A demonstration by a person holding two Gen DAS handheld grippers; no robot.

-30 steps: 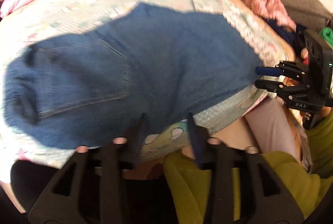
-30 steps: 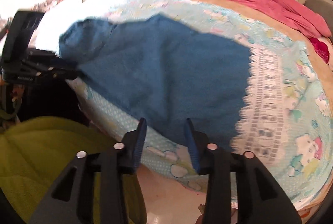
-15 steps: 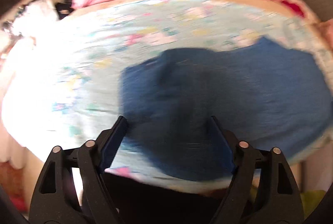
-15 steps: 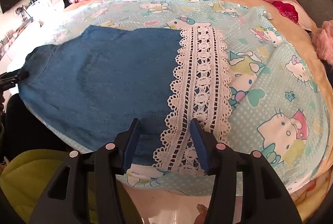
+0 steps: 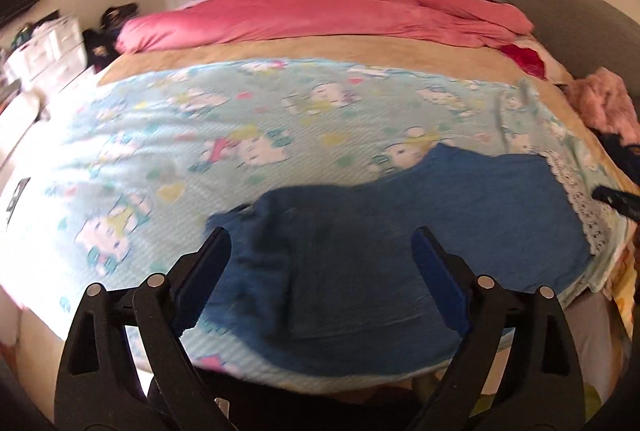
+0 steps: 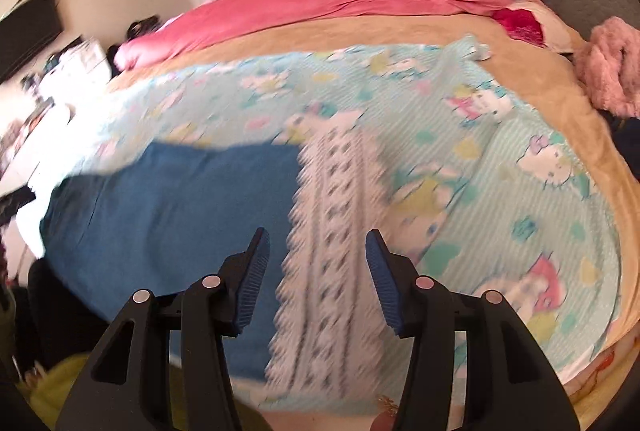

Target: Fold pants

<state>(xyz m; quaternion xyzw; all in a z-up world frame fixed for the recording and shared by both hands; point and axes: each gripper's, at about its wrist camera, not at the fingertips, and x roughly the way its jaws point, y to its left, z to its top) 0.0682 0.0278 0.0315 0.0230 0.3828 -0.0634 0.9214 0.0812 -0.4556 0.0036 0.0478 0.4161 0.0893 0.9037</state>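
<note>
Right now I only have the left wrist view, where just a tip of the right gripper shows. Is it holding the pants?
Observer: No. The right gripper is open and empty; a lace strip shows between its fingers, not gripped.
Operator: Where do the pants end on that side?
Observer: The pants stop at the lace strip's left edge, left of the gripper.
Operator: Any denim past the lace?
Observer: None. Right of it there is only the cartoon sheet, down to the bed's near edge.
</note>
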